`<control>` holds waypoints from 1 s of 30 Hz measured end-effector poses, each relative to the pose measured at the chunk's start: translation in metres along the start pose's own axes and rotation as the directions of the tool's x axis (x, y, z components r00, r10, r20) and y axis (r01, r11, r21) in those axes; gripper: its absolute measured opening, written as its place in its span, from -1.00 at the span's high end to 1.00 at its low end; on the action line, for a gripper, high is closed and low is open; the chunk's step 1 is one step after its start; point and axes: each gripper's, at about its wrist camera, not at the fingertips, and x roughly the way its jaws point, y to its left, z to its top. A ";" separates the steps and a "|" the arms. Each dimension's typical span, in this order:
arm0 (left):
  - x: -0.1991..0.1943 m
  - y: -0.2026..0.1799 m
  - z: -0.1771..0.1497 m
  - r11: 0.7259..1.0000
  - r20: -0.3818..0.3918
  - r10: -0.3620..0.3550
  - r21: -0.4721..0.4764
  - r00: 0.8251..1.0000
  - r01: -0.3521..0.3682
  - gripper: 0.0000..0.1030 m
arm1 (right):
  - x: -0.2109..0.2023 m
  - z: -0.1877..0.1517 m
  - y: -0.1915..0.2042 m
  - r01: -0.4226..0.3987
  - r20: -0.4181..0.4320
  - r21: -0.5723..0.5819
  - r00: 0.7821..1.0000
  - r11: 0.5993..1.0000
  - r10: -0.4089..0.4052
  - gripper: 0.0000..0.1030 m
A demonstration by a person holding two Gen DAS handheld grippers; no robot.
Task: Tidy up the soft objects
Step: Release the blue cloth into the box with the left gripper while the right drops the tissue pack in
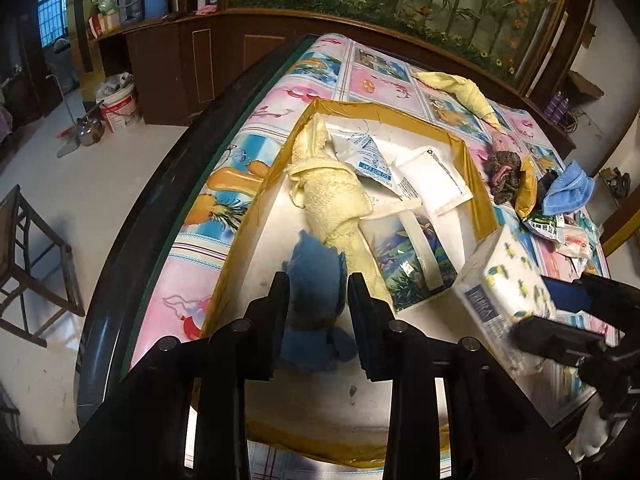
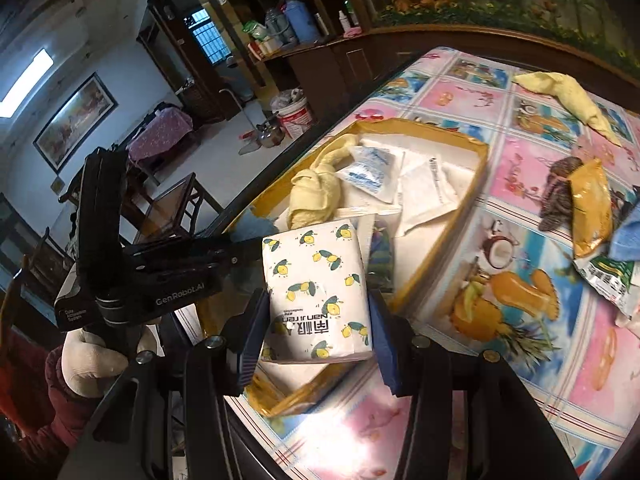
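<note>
A shallow cardboard box [image 1: 478,184] [image 2: 476,176] lies on the patterned table. In it lie a rolled yellow towel [image 1: 332,196] [image 2: 312,196], white packets [image 1: 432,180] and a picture pouch [image 1: 412,256]. My left gripper [image 1: 318,292] is shut on a blue cloth [image 1: 316,276] low over the box's near end. My right gripper [image 2: 316,312] is shut on a lemon-print tissue pack [image 2: 316,284], held over the box's near right edge; the pack also shows in the left wrist view [image 1: 504,280].
Outside the box on the table lie a yellow cloth [image 1: 460,88] [image 2: 568,96], a dark knit item [image 1: 506,172] [image 2: 556,196], a yellow pouch [image 2: 592,208], a blue towel [image 1: 568,188] and snack packets [image 1: 544,224]. A chair [image 1: 32,256] and bucket [image 1: 120,104] stand left of the table.
</note>
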 end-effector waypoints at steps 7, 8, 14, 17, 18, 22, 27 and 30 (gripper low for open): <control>-0.018 0.015 -0.003 0.997 0.046 -0.024 -0.072 0.999 0.027 0.03 | 0.042 0.001 0.010 0.009 -0.081 -0.015 0.997 1.000 -0.010 -0.01; -0.021 0.016 -0.004 0.996 0.051 -0.031 -0.081 0.998 0.035 0.03 | 0.042 0.000 0.012 0.007 -0.076 -0.013 0.997 1.000 -0.008 -0.01; -0.038 0.012 -0.009 0.989 0.100 -0.067 -0.122 0.993 0.079 0.03 | 0.027 -0.002 0.006 -0.002 -0.039 0.004 0.999 1.000 0.002 -0.05; -0.053 0.002 -0.012 0.986 0.149 -0.089 -0.127 0.985 0.108 0.03 | 0.010 -0.003 -0.004 -0.006 0.002 0.025 1.000 1.000 0.006 -0.05; -0.057 -0.003 -0.013 0.986 0.162 -0.097 -0.121 0.982 0.117 0.03 | 0.003 -0.003 -0.009 -0.005 0.020 0.034 1.000 0.999 0.004 -0.05; -0.070 -0.028 -0.016 0.982 0.190 -0.138 -0.098 0.972 0.158 -0.38 | -0.042 -0.007 -0.040 0.037 0.122 0.093 0.991 0.995 -0.048 -0.05; -0.072 -0.066 -0.027 0.958 0.190 -0.272 -0.037 0.943 0.284 -0.37 | -0.109 -0.022 -0.107 0.184 0.223 0.219 0.947 0.958 -0.233 -0.15; -0.063 -0.089 -0.032 0.953 0.146 -0.301 0.006 0.943 0.303 -0.37 | -0.143 -0.030 -0.156 0.278 0.221 0.329 0.907 0.903 -0.359 -0.16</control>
